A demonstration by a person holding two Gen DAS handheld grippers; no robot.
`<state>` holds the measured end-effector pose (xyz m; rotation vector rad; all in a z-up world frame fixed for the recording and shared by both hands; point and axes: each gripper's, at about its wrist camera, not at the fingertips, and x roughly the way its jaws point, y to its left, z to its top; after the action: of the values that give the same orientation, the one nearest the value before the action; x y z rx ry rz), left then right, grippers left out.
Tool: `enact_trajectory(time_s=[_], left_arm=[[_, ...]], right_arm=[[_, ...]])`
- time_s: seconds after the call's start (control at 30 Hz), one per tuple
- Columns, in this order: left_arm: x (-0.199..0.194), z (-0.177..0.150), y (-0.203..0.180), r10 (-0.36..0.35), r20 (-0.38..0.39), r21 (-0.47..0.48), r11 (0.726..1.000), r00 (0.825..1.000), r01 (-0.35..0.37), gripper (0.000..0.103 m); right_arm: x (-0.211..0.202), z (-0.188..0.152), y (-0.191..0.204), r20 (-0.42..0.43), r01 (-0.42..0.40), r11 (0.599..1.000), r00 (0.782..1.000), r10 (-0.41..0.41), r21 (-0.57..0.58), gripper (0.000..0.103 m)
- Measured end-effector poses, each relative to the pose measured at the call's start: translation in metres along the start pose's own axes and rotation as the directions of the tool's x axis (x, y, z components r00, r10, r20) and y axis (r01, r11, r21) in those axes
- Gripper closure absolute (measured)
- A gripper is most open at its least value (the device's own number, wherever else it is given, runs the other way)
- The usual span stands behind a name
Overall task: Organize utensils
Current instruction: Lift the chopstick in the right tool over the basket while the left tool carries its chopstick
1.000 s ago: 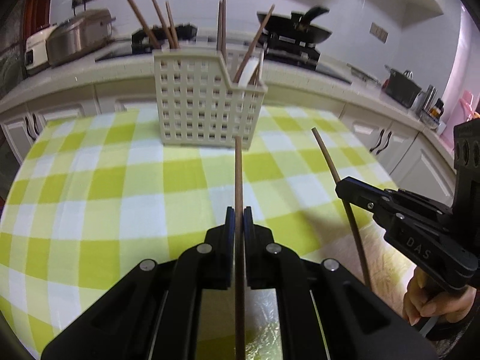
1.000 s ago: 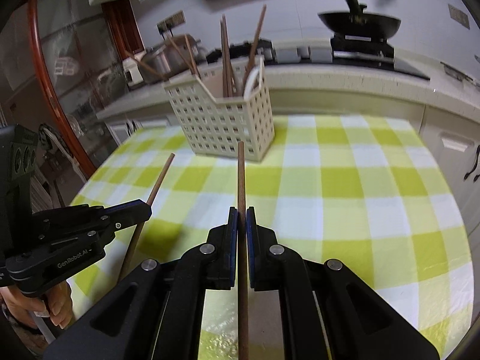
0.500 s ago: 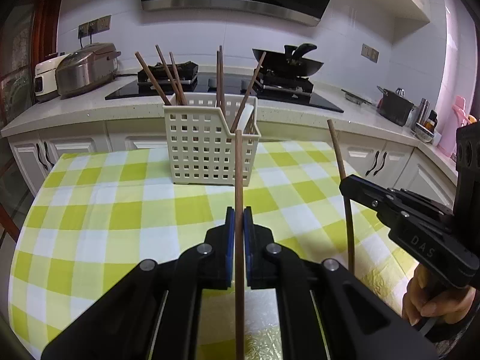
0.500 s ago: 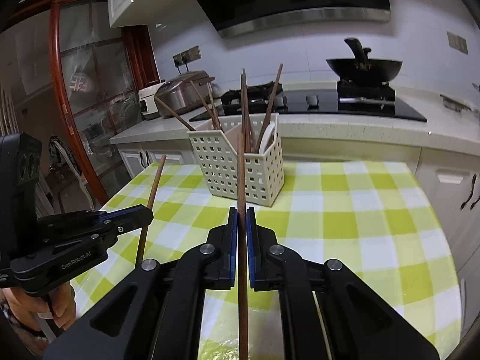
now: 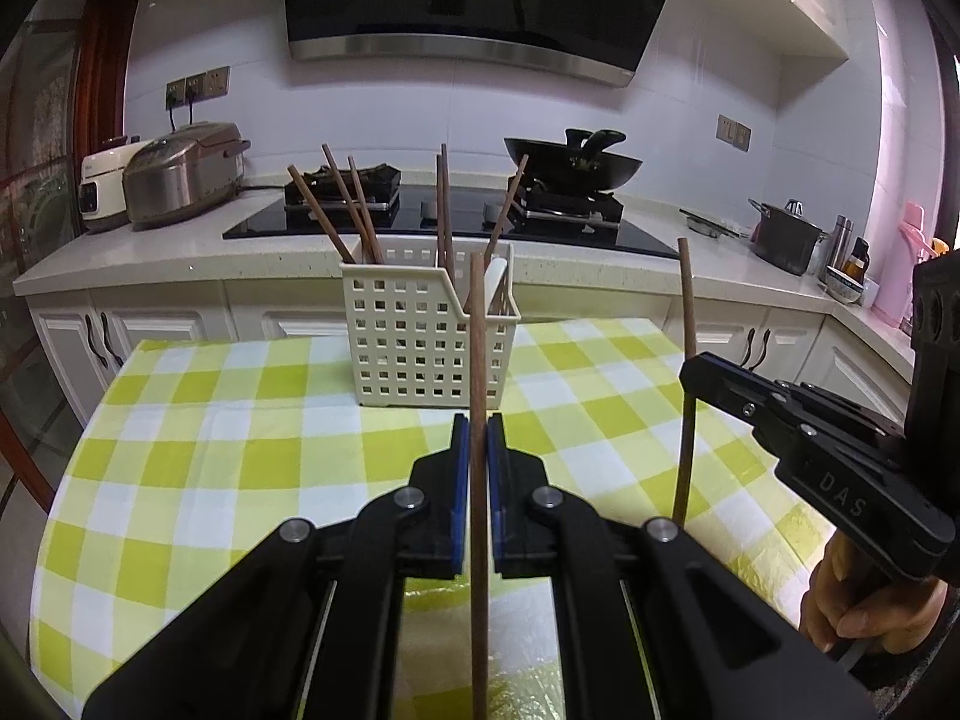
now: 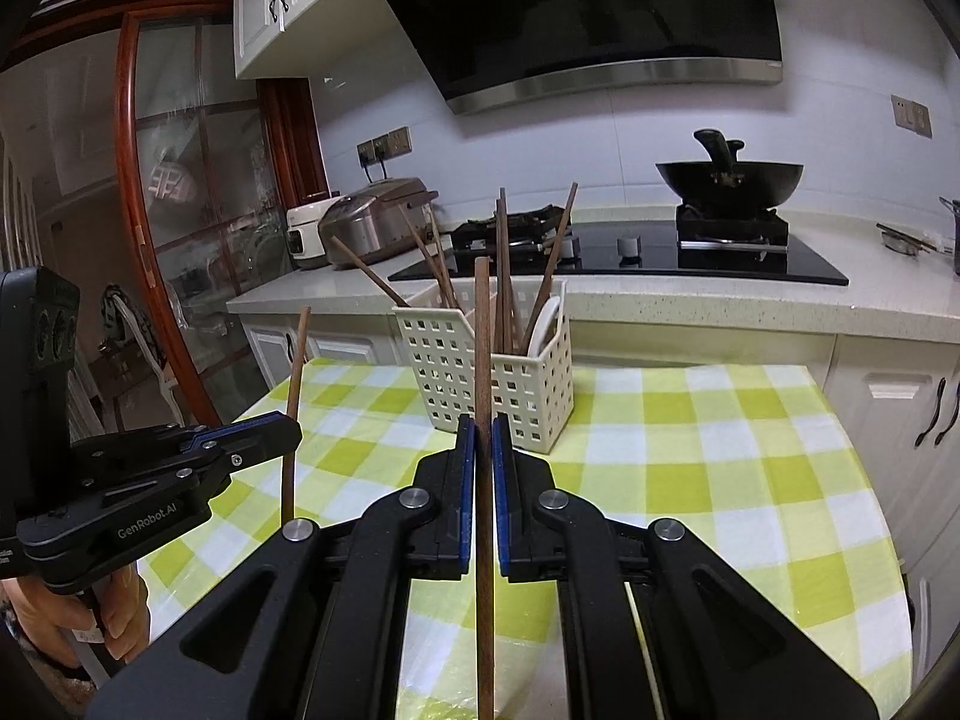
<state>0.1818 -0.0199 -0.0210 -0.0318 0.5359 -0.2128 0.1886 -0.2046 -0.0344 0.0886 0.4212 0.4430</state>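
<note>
Currently left gripper point(image 5: 478, 441) pinches one chopstick point(image 5: 477, 360), its long axis along the fingers, tip up. Basket point(image 5: 420, 348) sits dead ahead, past that tip. Right gripper point(image 6: 484, 450), right of basket centre, clamps a second chopstick point(image 6: 482, 354); both look equally near.

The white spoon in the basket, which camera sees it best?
The right wrist view: the white spoon shows as a curved handle leaning on the basket rim. In the left wrist view only a short white piece peeks out behind a held chopstick.
</note>
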Motion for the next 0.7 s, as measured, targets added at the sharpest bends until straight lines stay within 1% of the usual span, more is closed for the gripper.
enact_trajectory(time_s=[0.07, 0.3, 0.43, 0.57, 0.7], left_arm=[[-0.002, 0.0, 0.0, 0.006, 0.018, 0.005, 1.0, 1.0, -0.007, 0.097], [-0.007, 0.005, 0.0, 0.001, 0.044, 0.004, 1.0, 0.999, -0.001, 0.097], [-0.007, 0.006, 0.0, 0.002, 0.051, 0.007, 1.0, 0.999, -0.002, 0.097], [-0.008, 0.009, 0.0, 0.02, 0.073, 0.023, 0.999, 0.997, -0.022, 0.097], [-0.005, 0.011, -0.001, 0.023, 0.077, 0.026, 0.999, 0.997, -0.025, 0.097]], right_arm=[[-0.001, 0.001, 0.001, 0.004, 0.002, 1.0, 1.0, -0.002, 0.0, 0.097], [-0.004, 0.005, 0.004, 0.027, 0.002, 1.0, 1.0, -0.001, -0.003, 0.097], [-0.002, 0.006, 0.006, 0.027, 0.002, 1.0, 1.0, -0.001, -0.007, 0.097], [-0.002, 0.007, 0.007, 0.03, 0.001, 1.0, 1.0, -0.001, -0.012, 0.097], [-0.001, 0.008, 0.008, 0.029, 0.002, 1.0, 1.0, -0.001, -0.009, 0.097]])
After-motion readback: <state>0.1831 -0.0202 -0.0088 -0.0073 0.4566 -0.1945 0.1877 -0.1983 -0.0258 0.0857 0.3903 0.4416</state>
